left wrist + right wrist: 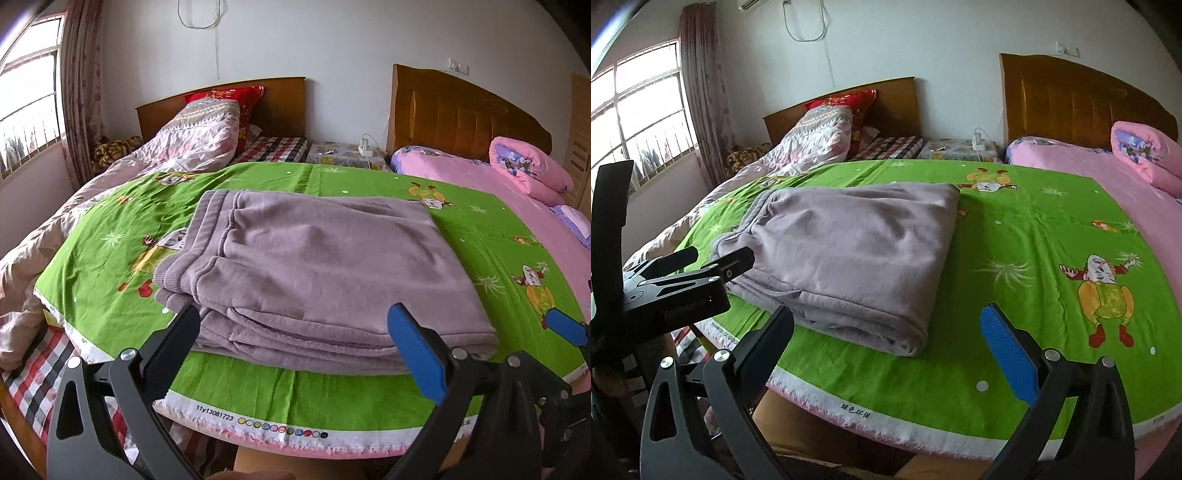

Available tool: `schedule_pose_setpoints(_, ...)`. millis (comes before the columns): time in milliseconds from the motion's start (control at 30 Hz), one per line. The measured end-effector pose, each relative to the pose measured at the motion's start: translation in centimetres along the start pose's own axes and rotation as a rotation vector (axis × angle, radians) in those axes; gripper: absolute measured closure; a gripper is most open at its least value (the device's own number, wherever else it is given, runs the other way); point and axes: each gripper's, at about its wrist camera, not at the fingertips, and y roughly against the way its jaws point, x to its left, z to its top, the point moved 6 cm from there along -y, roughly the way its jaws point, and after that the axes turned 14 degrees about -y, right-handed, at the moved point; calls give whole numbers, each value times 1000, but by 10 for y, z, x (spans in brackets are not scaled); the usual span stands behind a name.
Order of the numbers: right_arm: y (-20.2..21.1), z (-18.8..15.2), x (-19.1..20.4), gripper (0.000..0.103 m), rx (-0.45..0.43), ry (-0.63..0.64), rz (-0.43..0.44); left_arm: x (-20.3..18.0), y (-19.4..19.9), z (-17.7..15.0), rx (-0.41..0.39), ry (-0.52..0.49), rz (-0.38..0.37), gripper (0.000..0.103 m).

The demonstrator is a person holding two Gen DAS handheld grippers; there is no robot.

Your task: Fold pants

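Note:
The mauve fleece pants (317, 269) lie folded in a thick stack on the green cartoon-print cloth (480, 221), waistband at the left. They also show in the right wrist view (846, 251). My left gripper (295, 332) is open and empty, its jaws wide apart just in front of the stack's near edge. My right gripper (886, 332) is open and empty, held before the stack's near right corner. The left gripper also shows from the side in the right wrist view (713, 258), at the stack's left end.
The green cloth (1034, 229) covers a raised surface with a fringed near edge (886, 424). A bed with a rumpled quilt (110, 184) lies to the left, a pink bed (461, 173) to the right. A nightstand (347, 151) stands behind.

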Motion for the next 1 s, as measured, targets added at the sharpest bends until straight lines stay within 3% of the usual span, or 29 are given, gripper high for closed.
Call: schedule_pose_setpoints(1000, 0, -2, 2, 5, 1, -5, -2, 2, -2, -4, 10, 4, 2, 2)
